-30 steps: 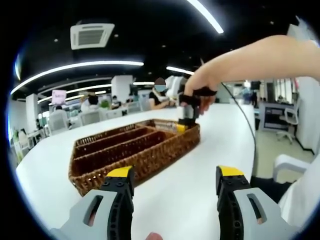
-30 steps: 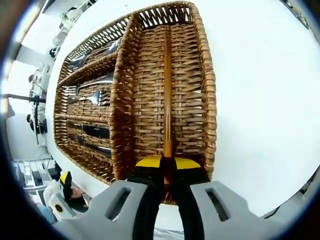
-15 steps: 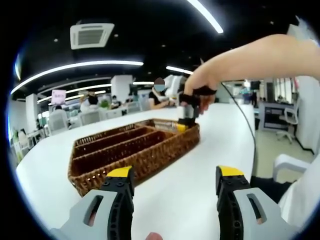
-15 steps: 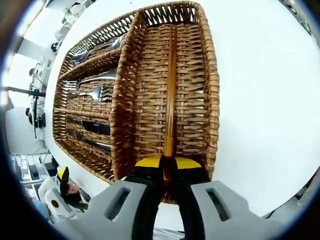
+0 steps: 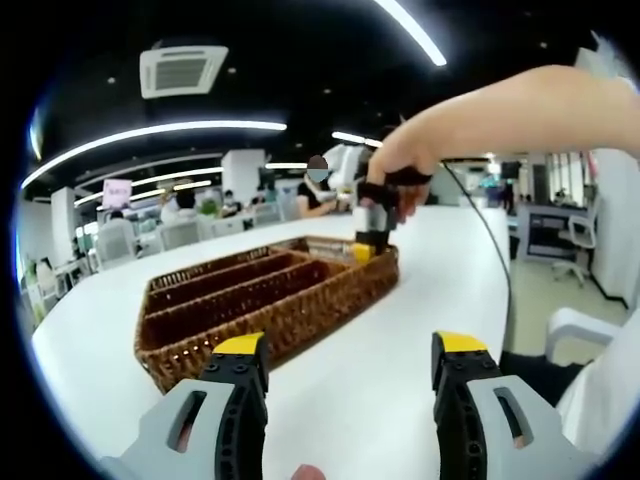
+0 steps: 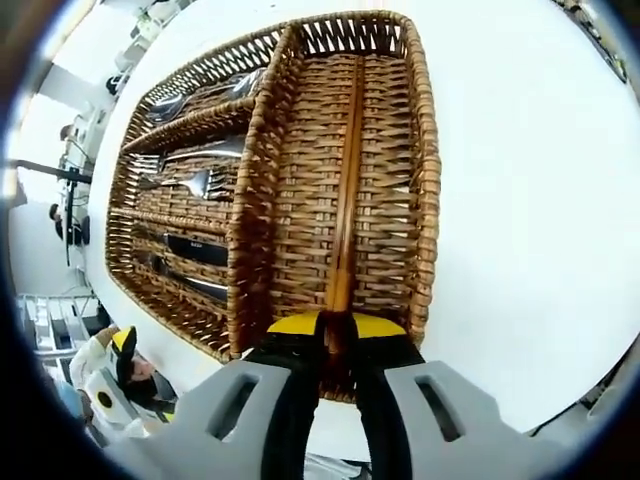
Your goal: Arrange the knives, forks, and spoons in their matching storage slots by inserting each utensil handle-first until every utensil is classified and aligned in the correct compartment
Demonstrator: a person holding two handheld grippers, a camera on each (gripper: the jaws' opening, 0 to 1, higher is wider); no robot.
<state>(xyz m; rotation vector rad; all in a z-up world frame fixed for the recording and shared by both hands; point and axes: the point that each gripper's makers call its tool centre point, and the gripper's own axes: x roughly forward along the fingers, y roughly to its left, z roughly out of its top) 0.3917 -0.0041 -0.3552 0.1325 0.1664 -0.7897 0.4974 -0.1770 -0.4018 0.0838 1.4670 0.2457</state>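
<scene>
Inside the long end compartment of the wicker basket (image 6: 425, 200), seen from the right gripper view, lies a thin brown wooden stick (image 6: 345, 200), probably a chopstick, running lengthwise along the woven floor; the right gripper (image 6: 336, 335) has its yellow-tipped jaws pressed together on the stick's near end, just at the basket's near wall. Beside that compartment, three narrower slots run crosswise: one holds spoons (image 6: 195, 98), the middle one forks (image 6: 190, 180), and the last one dark-handled knives (image 6: 195, 250), all lying flat within their slots. Basket sits on a white table (image 6: 530, 180). Left gripper view shows the same basket (image 5: 250, 300) from low over the table (image 5: 380, 370), well ahead of the left gripper (image 5: 352, 385), whose jaws stand spread wide apart with nothing between them. At the basket's far end a person's hand (image 5: 405, 160) holds the right gripper (image 5: 368, 245), pointed down into the end compartment. Bare forearm reaches in from the right. Behind: office room, dark ceiling with light strips (image 5: 160, 135), an air vent (image 5: 183, 68), seated people, a white chair (image 5: 580, 240) at right.
</scene>
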